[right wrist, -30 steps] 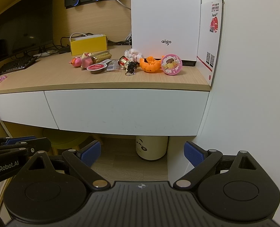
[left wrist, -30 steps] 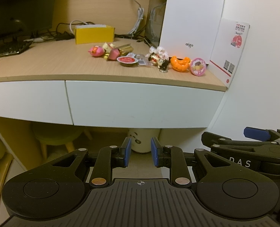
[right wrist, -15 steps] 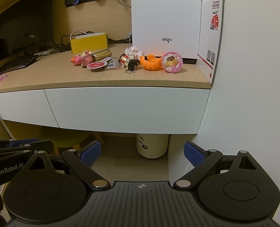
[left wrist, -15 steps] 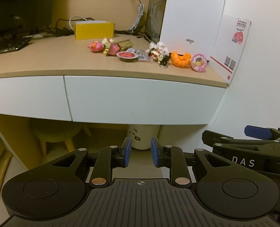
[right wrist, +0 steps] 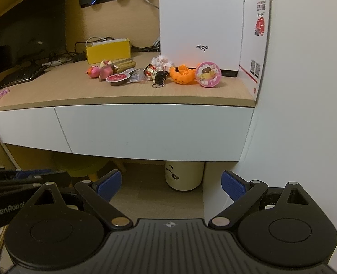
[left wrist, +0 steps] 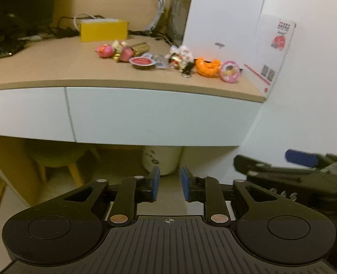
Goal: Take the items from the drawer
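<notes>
- From the left wrist camera, the left gripper hung low in front of the desk, its blue pads a narrow gap apart and closing, with nothing between them.
- The white drawer sat shut under the wooden desktop, flush with a second white front to its left.
- On the desktop lay a row of small items: a pink toy, a red-lidded cup, an orange pumpkin and a round pink tub just beside it. A yellow box stood further back.
- The right gripper's side showed at the right edge, blurred.
- From the right wrist camera, the right gripper stood with its jaws wide apart and empty, well short of the drawer.
- The same closed drawer front filled the middle of the view, and the items lay above it on the desktop: pink toy, red-lidded cup, a small dark keychain figure, orange pumpkin and pink tub.
- A white box stood behind them against the wall.
- A pale bin stood on the floor under the desk.
</notes>
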`<state>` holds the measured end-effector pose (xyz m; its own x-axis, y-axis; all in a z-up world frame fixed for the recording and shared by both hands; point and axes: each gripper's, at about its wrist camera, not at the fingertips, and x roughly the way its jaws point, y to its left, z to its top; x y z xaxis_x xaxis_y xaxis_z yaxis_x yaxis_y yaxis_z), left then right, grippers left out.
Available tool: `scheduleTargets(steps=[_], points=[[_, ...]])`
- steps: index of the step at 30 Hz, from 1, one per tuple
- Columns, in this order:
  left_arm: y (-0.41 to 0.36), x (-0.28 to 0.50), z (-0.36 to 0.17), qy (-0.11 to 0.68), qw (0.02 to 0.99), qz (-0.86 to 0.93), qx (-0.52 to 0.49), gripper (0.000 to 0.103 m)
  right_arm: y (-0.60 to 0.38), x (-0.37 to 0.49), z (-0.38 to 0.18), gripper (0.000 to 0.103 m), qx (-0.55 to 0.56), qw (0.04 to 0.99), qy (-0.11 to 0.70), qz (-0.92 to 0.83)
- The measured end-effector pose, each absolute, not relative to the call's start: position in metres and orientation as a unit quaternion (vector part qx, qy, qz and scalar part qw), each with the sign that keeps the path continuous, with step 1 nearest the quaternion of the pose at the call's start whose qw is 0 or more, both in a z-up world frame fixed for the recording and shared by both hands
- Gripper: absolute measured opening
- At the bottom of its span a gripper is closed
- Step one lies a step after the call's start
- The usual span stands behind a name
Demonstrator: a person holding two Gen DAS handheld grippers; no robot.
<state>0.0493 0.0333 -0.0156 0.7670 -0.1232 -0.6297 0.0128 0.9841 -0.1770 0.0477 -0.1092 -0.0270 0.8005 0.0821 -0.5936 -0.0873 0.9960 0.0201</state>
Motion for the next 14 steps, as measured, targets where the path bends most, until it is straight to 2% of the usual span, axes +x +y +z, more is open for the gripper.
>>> scheduleTargets(steps=[6,11,14], points=[[0.033,0.052,0.005,0.297,0.951,-0.014,-0.086,0.017,-0.119,0.05,-0.023,0.095,0.002,0.947,0.32,0.029],[0.044,0.07,0.002,0.314,0.936,-0.088,-0.131,0.016,-0.135,0.059,-0.018,0.095,0.04,0.939,0.341,0.014],[0.059,0.084,-0.001,0.321,0.936,-0.089,-0.117,0.016,-0.139,0.066,-0.014,0.095,0.057,0.931,0.361,0.002]])
